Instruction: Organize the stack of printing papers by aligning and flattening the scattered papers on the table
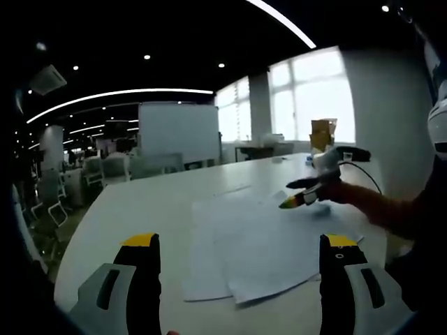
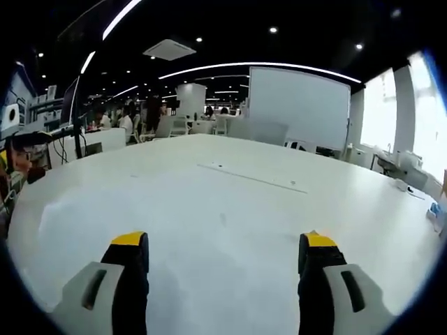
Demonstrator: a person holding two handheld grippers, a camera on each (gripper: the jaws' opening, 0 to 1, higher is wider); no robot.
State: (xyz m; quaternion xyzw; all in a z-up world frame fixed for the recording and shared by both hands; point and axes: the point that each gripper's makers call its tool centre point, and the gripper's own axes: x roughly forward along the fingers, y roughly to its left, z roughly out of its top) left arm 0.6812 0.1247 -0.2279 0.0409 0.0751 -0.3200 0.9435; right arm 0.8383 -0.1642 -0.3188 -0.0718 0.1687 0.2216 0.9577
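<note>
In the left gripper view, the left gripper [image 1: 239, 255] hovers with its 2 yellow-tipped jaws spread wide, holding nothing. Between and just beyond them the papers [image 1: 269, 241] lie fanned on the white desk [image 1: 147, 202], sheets overlapping askew, their near corners close to the desk's front edge. The right gripper [image 1: 302, 193] comes in from the right above the far edge of the sheets; whether it touches them I cannot tell. In the right gripper view its jaws stand wide apart, empty, over bare desk. Broad open surface stretches left and beyond. A whiteboard [image 2: 299, 105] stands behind.
</note>
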